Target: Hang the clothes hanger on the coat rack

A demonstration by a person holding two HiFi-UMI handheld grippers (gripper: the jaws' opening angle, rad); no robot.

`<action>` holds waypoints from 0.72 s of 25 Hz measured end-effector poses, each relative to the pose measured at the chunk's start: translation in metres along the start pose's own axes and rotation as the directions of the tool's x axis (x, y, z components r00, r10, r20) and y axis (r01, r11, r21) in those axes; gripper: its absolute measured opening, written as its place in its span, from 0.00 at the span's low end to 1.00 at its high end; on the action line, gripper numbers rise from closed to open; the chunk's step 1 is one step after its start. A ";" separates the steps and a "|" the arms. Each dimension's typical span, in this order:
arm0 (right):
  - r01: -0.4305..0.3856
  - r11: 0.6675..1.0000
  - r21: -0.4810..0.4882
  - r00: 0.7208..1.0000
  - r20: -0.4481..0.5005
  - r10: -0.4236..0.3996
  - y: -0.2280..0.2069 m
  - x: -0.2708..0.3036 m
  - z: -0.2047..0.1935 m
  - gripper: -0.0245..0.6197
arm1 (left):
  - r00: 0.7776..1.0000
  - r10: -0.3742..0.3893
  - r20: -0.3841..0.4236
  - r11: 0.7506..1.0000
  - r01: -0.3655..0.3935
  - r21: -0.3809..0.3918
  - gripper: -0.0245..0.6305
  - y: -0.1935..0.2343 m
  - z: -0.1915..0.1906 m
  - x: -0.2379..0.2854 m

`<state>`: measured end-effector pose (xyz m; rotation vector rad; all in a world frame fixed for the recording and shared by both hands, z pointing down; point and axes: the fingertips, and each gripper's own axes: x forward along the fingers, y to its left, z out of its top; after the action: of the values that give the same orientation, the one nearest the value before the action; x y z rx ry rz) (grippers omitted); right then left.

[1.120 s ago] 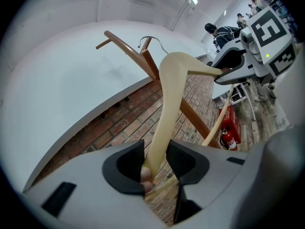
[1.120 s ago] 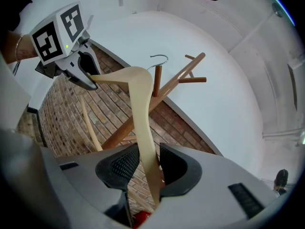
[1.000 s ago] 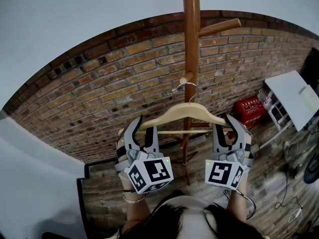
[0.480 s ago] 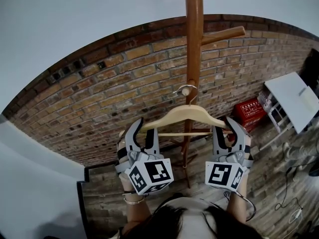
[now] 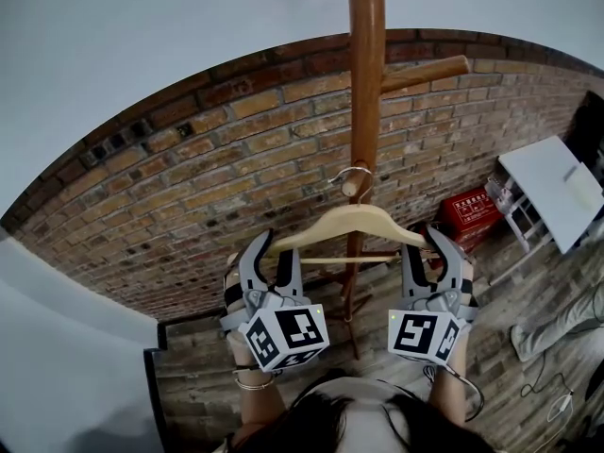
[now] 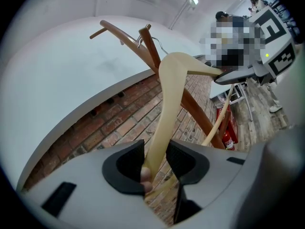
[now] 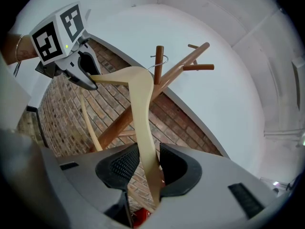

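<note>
Right by the brick wall [image 5: 189, 196], I count one wooden clothes hanger [image 5: 344, 220], one wooden coat rack [image 5: 366, 64] and two grippers. The left gripper [image 5: 274, 253] has its jaws pinching the hanger's left end, and the right gripper [image 5: 422, 245] has its jaws pinching the right end. Each gripper's own view shows the pale wood running straight up between the two dark pads. The hanger sits roughly level between them, in front of the rack's post, with its one thin crossbar [image 5: 349, 258] spanning from gripper to gripper.

From above, two pegs show on the rack. One long peg [image 5: 427, 69] slants out high to the right. One short peg [image 5: 352, 187] juts toward the person lower down. The hanger's single metal hook [image 5: 351, 171] curves over the tip of that short peg, and the right gripper view shows the wire looped around it. Whether it bears weight there I cannot tell.

Off to the right, one red box [image 5: 472, 206] stands at the foot of the wall, with one white rack [image 5: 552, 182] beside it. Cables [image 5: 552, 385] trail over the wooden floor, and somebody's leg [image 5: 552, 321] reaches in at the edge. Nothing stands between the hanger and the peg.
</note>
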<state>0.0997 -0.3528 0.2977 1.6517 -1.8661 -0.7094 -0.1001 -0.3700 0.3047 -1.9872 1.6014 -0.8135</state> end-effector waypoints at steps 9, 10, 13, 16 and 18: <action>-0.006 1.000 0.007 1.000 -0.020 0.006 0.006 0.006 -0.010 0.26 | 1.000 -0.024 -0.014 1.000 0.024 0.005 0.26 -0.009 -0.007 0.009; -0.007 1.000 0.007 1.000 -0.022 0.008 0.007 0.007 -0.011 0.26 | 1.000 -0.026 -0.016 1.000 0.026 0.004 0.26 -0.010 -0.009 0.010; -0.015 1.000 0.006 0.999 -0.031 0.016 0.011 0.010 -0.013 0.26 | 0.999 -0.033 -0.019 0.999 0.033 0.004 0.26 -0.011 -0.012 0.013; -0.013 1.000 0.005 0.999 -0.038 0.014 0.011 0.013 -0.014 0.26 | 0.999 -0.042 -0.022 0.999 0.042 0.003 0.26 -0.011 -0.014 0.017; -0.015 1.000 0.007 0.999 -0.043 0.015 0.012 0.016 -0.015 0.26 | 0.999 -0.048 -0.025 0.999 0.049 0.004 0.26 -0.012 -0.015 0.021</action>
<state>0.1003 -0.3683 0.3181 1.6427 -1.8505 -0.6570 -0.0989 -0.3872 0.3273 -2.0272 1.5689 -0.8629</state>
